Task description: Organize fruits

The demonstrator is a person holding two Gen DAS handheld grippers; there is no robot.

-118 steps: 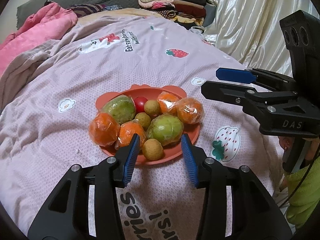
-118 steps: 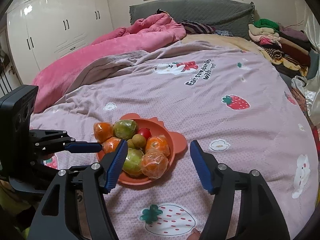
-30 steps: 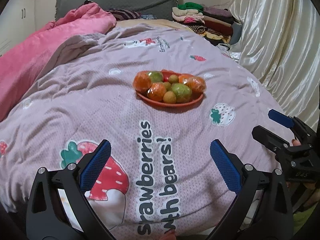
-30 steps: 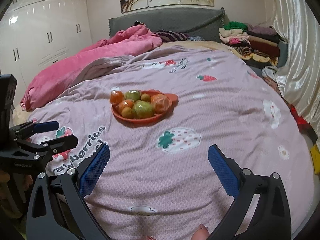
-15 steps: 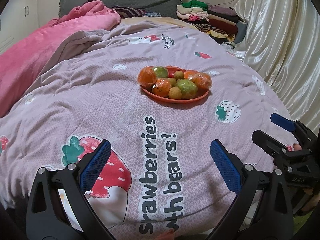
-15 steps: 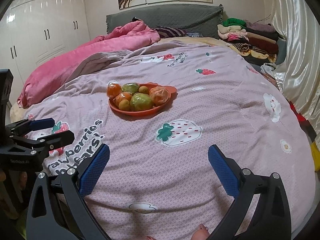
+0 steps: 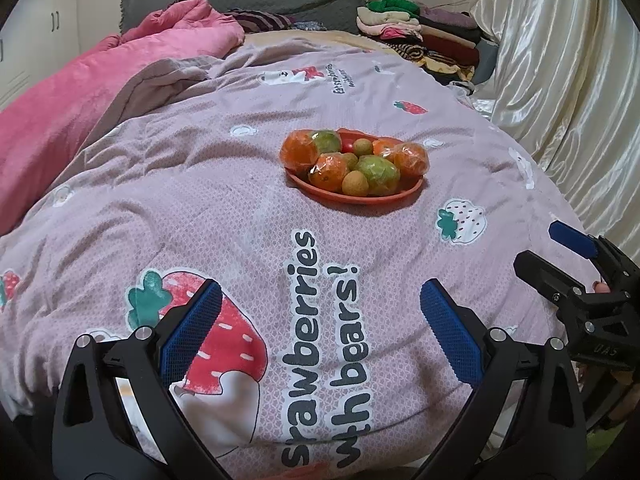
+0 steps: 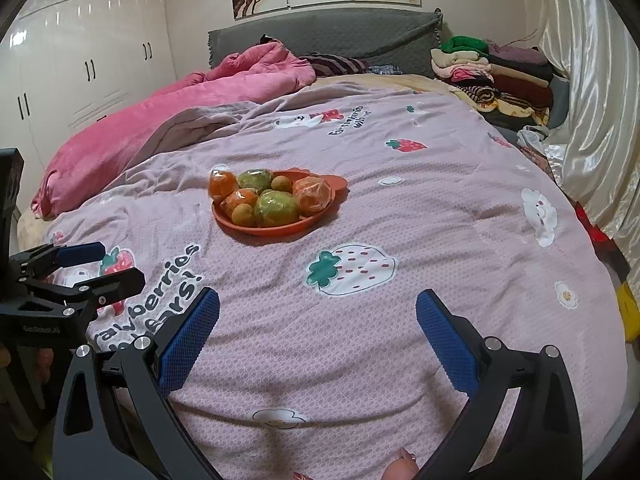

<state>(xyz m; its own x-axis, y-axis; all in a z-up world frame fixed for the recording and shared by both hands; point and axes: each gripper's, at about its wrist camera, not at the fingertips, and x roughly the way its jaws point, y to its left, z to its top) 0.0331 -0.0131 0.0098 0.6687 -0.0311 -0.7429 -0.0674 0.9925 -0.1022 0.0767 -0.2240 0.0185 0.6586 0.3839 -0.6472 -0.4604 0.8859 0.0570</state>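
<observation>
An orange plate [image 7: 404,195] sits on the pink strawberry quilt [image 7: 240,200], piled with wrapped oranges [image 7: 298,152], green fruits [image 7: 378,170], small brown fruits [image 7: 355,184] and a red one. It also shows in the right wrist view [image 8: 276,229]. My left gripper [image 7: 320,322] is wide open and empty, well back from the plate near the bed's front edge. My right gripper [image 8: 318,326] is wide open and empty, also far from the plate. Each gripper shows in the other's view, the right [image 7: 576,260] and the left [image 8: 86,266].
A pink blanket [image 7: 80,100] lies bunched at the left. Folded clothes [image 7: 420,36] are stacked at the far right by the grey headboard. Shiny curtains [image 7: 568,80] hang along the right side. White wardrobes [image 8: 80,60] stand at the left.
Both grippers first pulled far back from the plate and opened wide. Over the last second they have crept slightly closer to the plate again.
</observation>
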